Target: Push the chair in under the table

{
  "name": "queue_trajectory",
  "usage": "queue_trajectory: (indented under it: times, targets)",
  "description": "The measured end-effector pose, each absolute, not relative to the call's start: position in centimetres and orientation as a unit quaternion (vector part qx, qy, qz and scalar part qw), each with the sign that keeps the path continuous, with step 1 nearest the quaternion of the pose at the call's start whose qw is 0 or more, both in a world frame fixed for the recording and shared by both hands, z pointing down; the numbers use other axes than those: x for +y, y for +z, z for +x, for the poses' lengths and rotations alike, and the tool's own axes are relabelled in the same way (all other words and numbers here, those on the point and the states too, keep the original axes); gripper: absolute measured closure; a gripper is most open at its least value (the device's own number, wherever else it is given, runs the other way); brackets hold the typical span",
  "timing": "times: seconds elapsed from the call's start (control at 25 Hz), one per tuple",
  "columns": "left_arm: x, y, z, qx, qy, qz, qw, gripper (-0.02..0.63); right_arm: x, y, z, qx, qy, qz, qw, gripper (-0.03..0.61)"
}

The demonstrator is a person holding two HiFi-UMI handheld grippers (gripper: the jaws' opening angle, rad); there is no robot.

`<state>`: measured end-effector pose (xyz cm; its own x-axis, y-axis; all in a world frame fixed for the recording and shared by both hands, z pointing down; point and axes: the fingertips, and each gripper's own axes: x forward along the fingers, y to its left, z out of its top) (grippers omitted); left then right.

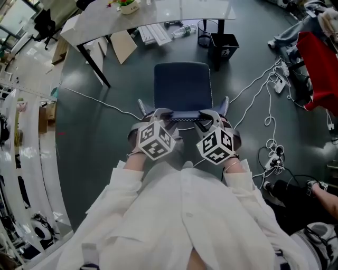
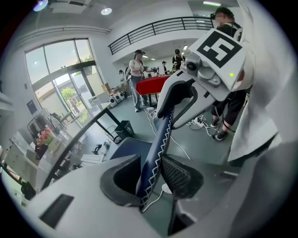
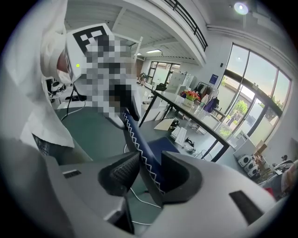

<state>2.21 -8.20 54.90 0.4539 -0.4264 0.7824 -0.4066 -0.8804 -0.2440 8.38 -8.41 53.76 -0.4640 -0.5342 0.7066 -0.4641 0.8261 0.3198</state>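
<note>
The chair, with its dark blue seat [image 1: 182, 84], stands on the grey floor just short of the white table [image 1: 153, 13]. Its backrest [image 1: 182, 113], edged with white zigzag stitching, faces me. My left gripper [image 1: 154, 114] is shut on the backrest's left part and my right gripper [image 1: 211, 114] on its right part. In the left gripper view the stitched backrest [image 2: 160, 137] runs up between the pads of the left gripper [image 2: 151, 173]. The right gripper view shows the backrest [image 3: 138, 148] pinched the same way in the right gripper [image 3: 150, 174], with the table [image 3: 195, 116] ahead.
A black bin [image 1: 224, 45] stands by the table leg right of the chair. Cardboard sheets [image 1: 123, 46] and white boards [image 1: 156, 34] lie under the table. Cables and a power strip [image 1: 270, 124] trail over the floor at the right, near a red cloth [image 1: 317, 68]. Another person's shoe [image 1: 317, 187] is at the far right.
</note>
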Motion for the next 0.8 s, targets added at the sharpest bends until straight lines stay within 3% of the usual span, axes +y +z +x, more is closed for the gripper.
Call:
queue_trajectory:
  times: [0.8]
  targets:
    - [-21.4,54.4,0.5,0.240,-0.470,-0.850,0.007,0.465,-21.4,53.4,6.6,-0.852,-0.026,0.295,0.432,0.425]
